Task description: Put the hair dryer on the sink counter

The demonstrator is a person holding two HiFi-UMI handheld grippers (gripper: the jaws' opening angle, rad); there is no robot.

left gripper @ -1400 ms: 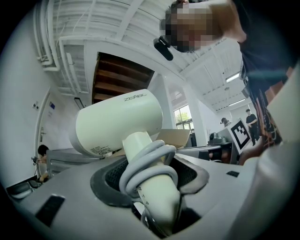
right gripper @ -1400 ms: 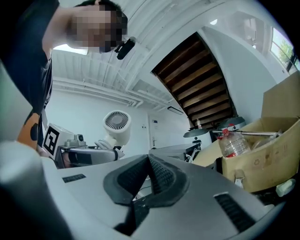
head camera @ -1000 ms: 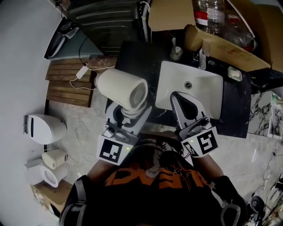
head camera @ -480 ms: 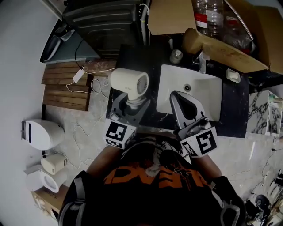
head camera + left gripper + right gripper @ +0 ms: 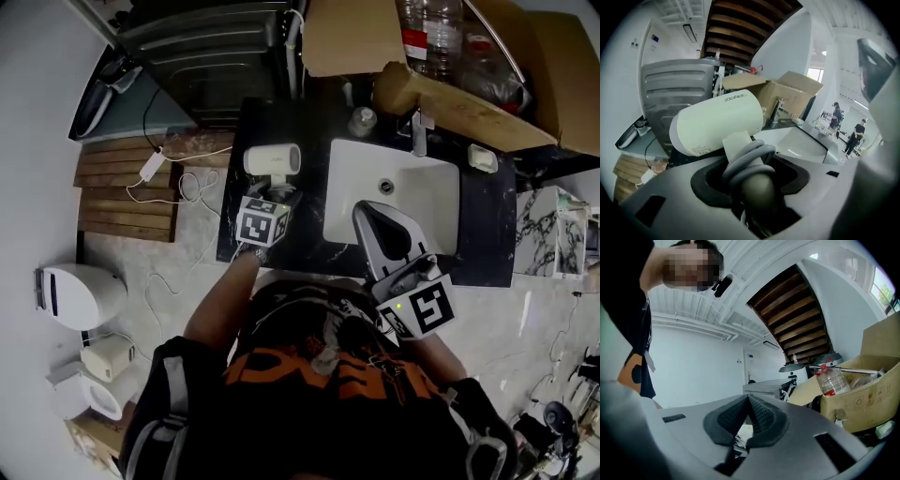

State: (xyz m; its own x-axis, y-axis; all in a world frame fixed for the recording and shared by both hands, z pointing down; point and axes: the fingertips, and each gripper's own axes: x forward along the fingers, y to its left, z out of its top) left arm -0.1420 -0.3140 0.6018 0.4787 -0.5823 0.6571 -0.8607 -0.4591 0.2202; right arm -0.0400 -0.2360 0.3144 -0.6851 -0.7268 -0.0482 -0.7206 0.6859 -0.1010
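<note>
The cream hair dryer (image 5: 272, 159) is over the left end of the black sink counter (image 5: 305, 117), left of the white basin (image 5: 427, 220). My left gripper (image 5: 275, 194) is shut on its handle, which has a grey cord (image 5: 749, 158) coiled round it. In the left gripper view the dryer body (image 5: 717, 123) rises just beyond the jaws of that gripper (image 5: 754, 176). I cannot tell whether the dryer touches the counter. My right gripper (image 5: 377, 214) hangs over the basin's near edge, shut and holding nothing, its pads pressed together (image 5: 747, 414).
A cardboard box (image 5: 469, 103) with plastic bottles (image 5: 433, 33) stands behind the basin, near the faucet (image 5: 418, 131) and a soap dispenser (image 5: 362, 120). Left of the counter lie a wooden slat mat (image 5: 122, 192), a white cable (image 5: 183, 183) and a white appliance (image 5: 80, 295).
My left gripper has carried the hair dryer forward and down, from near my chest to over the counter's left end. The right gripper has stayed over the basin.
</note>
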